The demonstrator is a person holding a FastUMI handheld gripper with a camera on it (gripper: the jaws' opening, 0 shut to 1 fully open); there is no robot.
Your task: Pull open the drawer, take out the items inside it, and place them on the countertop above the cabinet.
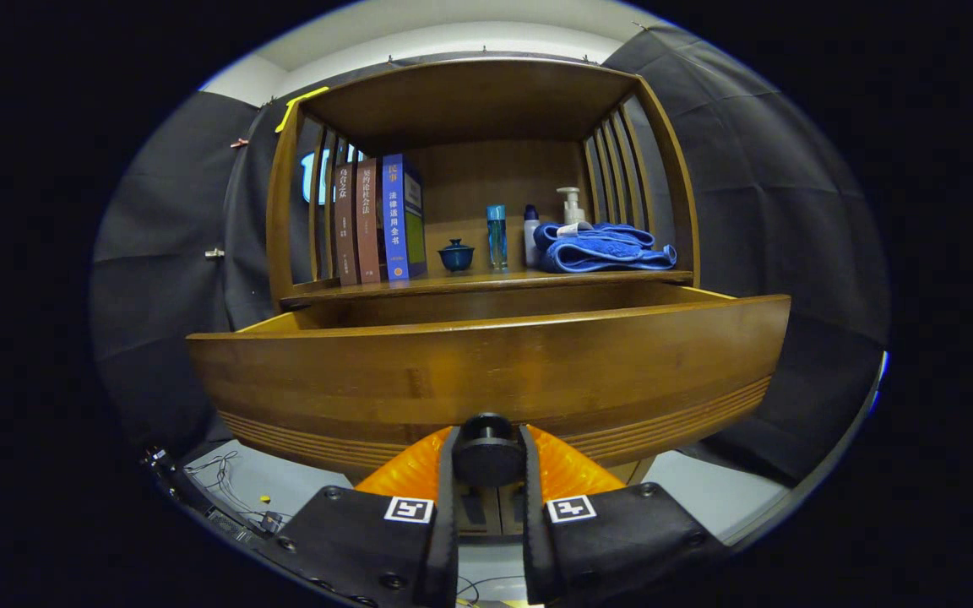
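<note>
Black-draped booth, wooden cabinet [486, 169] facing the camera. Nearest: gripper [487, 460], both fingers clamped on the round dark knob [487, 452] of the drawer [486, 371]. Drawer stands pulled out; its contents seemingly hidden behind the front panel. Countertop [486, 283] above carries, left to right: upright books [377, 219], small blue lidded cup [456, 254], bottles [497, 236], folded blue towel [605, 247].

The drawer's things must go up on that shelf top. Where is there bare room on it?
Fingers are shut on the drawer knob. Bare wood lies between the small blue pot and the books, and along the shelf's front edge. The right side is crowded: bottles, folded blue towel.
</note>
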